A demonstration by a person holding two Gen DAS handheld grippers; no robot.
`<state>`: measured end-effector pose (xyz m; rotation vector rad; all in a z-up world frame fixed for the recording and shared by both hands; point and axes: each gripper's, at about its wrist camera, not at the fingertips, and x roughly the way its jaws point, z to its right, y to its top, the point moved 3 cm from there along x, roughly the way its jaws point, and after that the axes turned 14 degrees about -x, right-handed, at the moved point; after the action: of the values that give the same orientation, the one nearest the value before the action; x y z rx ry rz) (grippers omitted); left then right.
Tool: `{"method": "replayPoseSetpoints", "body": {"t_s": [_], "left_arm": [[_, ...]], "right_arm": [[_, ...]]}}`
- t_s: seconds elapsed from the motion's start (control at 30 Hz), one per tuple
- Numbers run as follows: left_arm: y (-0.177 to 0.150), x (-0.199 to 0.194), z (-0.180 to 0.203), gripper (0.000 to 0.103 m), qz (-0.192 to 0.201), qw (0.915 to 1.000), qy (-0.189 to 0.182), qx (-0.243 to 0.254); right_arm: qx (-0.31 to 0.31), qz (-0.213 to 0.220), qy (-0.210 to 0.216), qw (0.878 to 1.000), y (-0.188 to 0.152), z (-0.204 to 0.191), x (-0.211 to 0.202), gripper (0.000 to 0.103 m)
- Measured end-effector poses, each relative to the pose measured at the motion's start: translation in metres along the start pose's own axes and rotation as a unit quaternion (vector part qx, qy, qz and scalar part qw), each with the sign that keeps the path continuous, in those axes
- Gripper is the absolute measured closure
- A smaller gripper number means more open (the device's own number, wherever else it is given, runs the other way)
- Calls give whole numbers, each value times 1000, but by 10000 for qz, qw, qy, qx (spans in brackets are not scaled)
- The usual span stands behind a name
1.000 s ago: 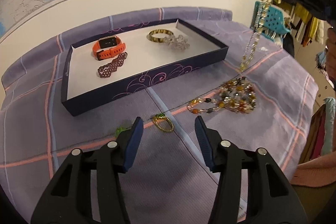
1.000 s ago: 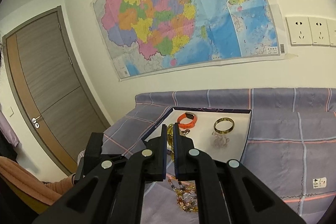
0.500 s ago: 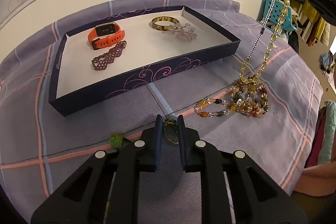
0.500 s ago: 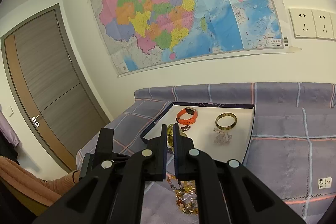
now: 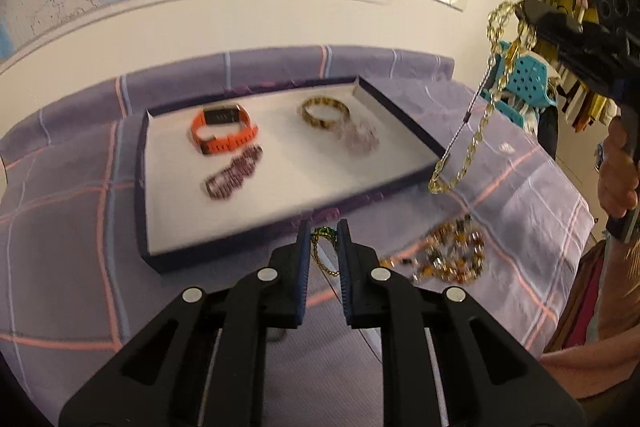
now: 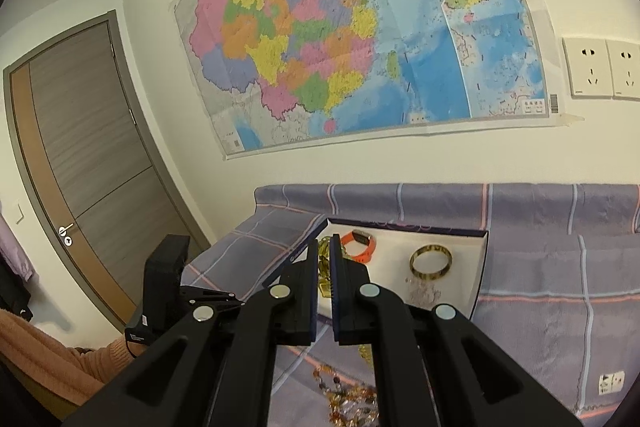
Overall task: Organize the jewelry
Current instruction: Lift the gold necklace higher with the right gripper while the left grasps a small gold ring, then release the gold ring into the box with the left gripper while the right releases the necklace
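Note:
A dark blue tray [image 5: 141, 187] with a white floor holds an orange watch [image 5: 224, 131], a purple beaded bracelet [image 5: 234, 178], an amber bangle [image 5: 325, 111] and a clear crystal piece [image 5: 360, 141]. My left gripper [image 5: 323, 233] is shut on a gold ring with a green stone [image 5: 321, 247], held above the cloth near the tray's front wall. My right gripper [image 6: 325, 247] is shut on a yellow bead necklace [image 5: 476, 139] that hangs beside the tray's right corner; it also shows in the right wrist view [image 6: 325, 269]. A multicoloured bead necklace [image 5: 448, 257] lies on the cloth.
The table wears a purple checked cloth [image 5: 520, 211]. A map [image 6: 360, 39] and wall sockets [image 6: 600, 71] are behind it. A brown door [image 6: 80, 155] stands to the left. A turquoise chair [image 5: 520, 79] and hanging clothes are at the far right.
My left gripper closed on the ring on the cloth and has lifted it toward the tray. My right gripper has raised the yellow necklace clear of the bead pile.

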<state>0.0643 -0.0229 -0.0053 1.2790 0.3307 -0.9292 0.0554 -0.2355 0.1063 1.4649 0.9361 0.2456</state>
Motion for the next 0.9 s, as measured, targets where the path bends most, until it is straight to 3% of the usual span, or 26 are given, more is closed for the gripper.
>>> {"method": "replayPoseSetpoints", "body": {"t_s": [0.5, 0.9], "left_arm": [[42, 18, -25, 89, 86, 9996, 180, -214], [40, 47, -41, 89, -232, 9985, 376, -335]], "right_arm": [[91, -133, -137, 9998, 11, 33, 37, 99], [271, -502, -9, 9984, -7, 50, 66, 99]]}}
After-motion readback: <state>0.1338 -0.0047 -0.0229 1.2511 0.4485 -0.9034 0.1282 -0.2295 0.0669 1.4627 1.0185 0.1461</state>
